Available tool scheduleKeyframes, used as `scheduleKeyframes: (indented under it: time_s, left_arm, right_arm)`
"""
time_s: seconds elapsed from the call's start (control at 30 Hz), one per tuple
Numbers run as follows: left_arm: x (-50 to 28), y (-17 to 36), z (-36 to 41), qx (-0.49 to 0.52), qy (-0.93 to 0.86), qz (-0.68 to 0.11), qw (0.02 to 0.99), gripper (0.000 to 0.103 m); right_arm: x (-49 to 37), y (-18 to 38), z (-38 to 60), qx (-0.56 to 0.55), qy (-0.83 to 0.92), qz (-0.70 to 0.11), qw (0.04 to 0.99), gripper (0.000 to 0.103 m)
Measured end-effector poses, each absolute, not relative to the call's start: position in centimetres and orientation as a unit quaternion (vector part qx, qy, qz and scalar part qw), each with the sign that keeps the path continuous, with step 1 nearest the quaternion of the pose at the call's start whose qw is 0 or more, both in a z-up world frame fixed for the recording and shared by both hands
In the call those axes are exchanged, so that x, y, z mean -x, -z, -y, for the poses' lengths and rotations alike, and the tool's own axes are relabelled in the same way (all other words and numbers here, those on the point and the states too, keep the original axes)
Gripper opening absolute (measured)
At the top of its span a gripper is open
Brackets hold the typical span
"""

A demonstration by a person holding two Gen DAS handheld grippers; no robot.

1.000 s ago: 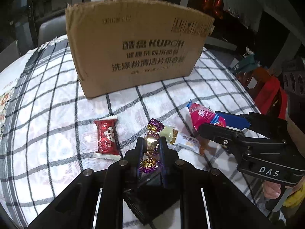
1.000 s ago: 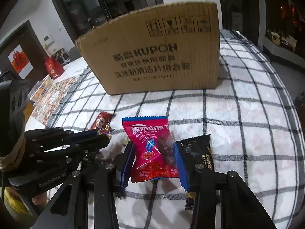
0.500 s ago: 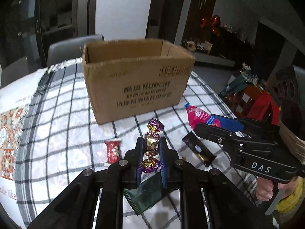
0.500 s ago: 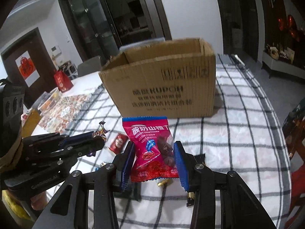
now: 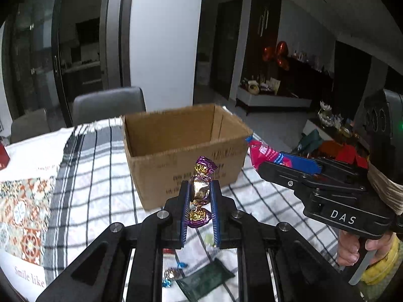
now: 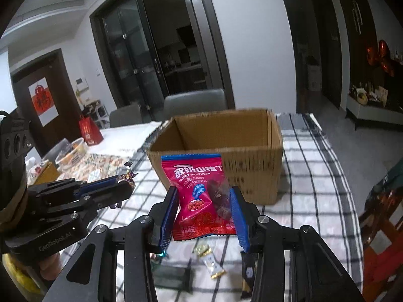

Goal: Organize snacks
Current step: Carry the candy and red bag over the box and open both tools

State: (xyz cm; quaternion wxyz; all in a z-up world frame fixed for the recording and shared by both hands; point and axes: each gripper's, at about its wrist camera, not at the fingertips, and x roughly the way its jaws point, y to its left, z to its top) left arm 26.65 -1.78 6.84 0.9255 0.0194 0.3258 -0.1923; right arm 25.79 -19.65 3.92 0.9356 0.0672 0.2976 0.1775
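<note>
tools (image 5: 199, 192) (image 6: 205, 200) gripping candy (image 5: 200, 191), hawthorn packet (image 6: 201, 196)

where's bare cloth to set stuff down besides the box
Free: the checked tablecloth right of the cardboard box, and the strip left of it up to the patterned mat. Crowded: the near edge, with the dark green packet and small wrapped candies.
</note>
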Motion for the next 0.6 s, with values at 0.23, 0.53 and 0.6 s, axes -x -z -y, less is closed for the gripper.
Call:
scheduleKeyframes:
  time_s: [0.23,0.53,0.6]
  left_arm:
    - [-28.0,-8.7,1.6,-0.023,0.188,-0.307,0.933,0.017]
    - [-31.2,-10.2,1.3,-0.028,0.180,-0.294,0.938,0.017]
    - [-32.2,-10.3,1.3,-0.029,0.179,-0.293,0.939,0.017]
  right_arm:
    - [-27.2,-6.3,19.6,-0.063,-0.176,-0.273,0.944,0.042]
    - [-30.7,-7.8,19.1,-0.049,-0.177,-0.265,0.947,0.042]
    - [-31.7,-7.8,19.0,-0.048,-0.176,-0.267,0.946,0.042]
